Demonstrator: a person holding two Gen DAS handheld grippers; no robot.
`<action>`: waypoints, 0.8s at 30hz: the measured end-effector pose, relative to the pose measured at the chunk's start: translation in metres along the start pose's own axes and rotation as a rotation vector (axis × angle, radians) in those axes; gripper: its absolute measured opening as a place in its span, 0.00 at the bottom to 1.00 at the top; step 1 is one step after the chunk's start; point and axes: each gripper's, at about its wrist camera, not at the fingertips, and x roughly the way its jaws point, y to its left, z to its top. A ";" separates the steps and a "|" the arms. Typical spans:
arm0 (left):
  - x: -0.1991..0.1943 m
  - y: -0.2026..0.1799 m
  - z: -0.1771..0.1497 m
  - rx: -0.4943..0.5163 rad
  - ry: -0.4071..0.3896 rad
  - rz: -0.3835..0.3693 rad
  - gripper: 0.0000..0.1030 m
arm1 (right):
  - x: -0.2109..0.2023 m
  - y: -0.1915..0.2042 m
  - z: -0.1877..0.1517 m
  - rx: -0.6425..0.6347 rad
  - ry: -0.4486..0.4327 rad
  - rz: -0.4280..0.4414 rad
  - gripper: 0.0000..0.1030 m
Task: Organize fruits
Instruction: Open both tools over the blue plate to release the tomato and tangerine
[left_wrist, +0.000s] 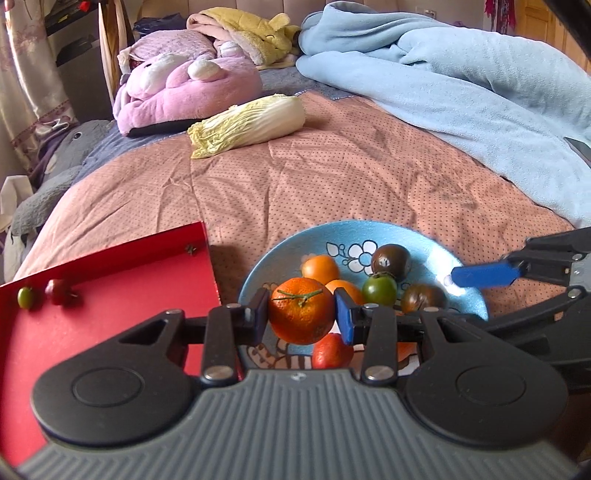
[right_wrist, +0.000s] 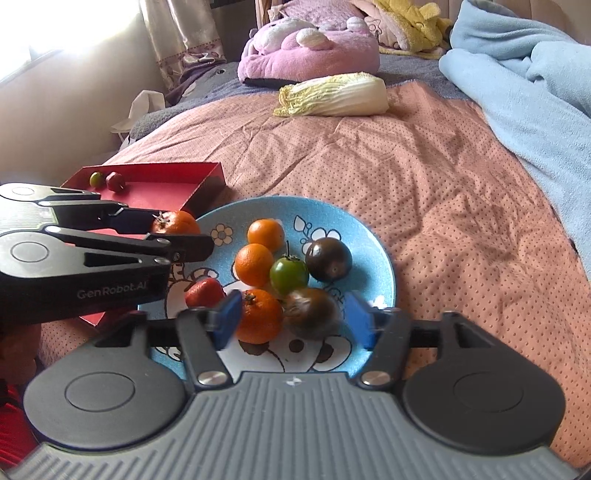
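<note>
In the left wrist view, the left gripper (left_wrist: 301, 312) is clamping a stemmed mandarin (left_wrist: 301, 310) between its pads, holding it above the near-left part of the blue plate (left_wrist: 461, 295), just beside the red tray (left_wrist: 122, 280). That tray is already holding a small green tomato (left_wrist: 25, 297) and a small red one (left_wrist: 56, 291), so the likely step is carrying the mandarin across. Doing that well means keeping the squeeze gentle, clearing the tray's raised edge, and setting the fruit down away from the two tomatoes so nothing rolls. In the right wrist view, the right gripper (right_wrist: 293, 319) is hanging with its fingers spread apart over the plate's near side, straddling an orange mandarin (right_wrist: 258, 315) and a dark tomato (right_wrist: 312, 312), which is blurred. The fruits are crowding together there: a green tomato (right_wrist: 289, 274) is touching the dark one, and a red fruit (right_wrist: 205, 291) is lying near the left finger, so closing on one piece cleanly is looking awkward. Farther off, a napa cabbage (right_wrist: 334, 94), a pink plush (right_wrist: 310, 50) and a blue blanket (right_wrist: 535, 70) are lying on the bed, well apart from the work.
</note>
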 end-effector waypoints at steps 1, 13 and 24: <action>0.000 -0.001 0.000 -0.001 0.001 -0.001 0.40 | -0.002 0.001 0.000 -0.007 -0.005 -0.002 0.77; -0.006 -0.003 0.003 -0.021 0.006 -0.023 0.41 | -0.011 0.001 -0.004 -0.032 -0.013 -0.005 0.80; -0.017 -0.005 0.005 -0.029 -0.024 -0.032 0.49 | -0.014 0.007 -0.003 -0.042 -0.017 -0.003 0.80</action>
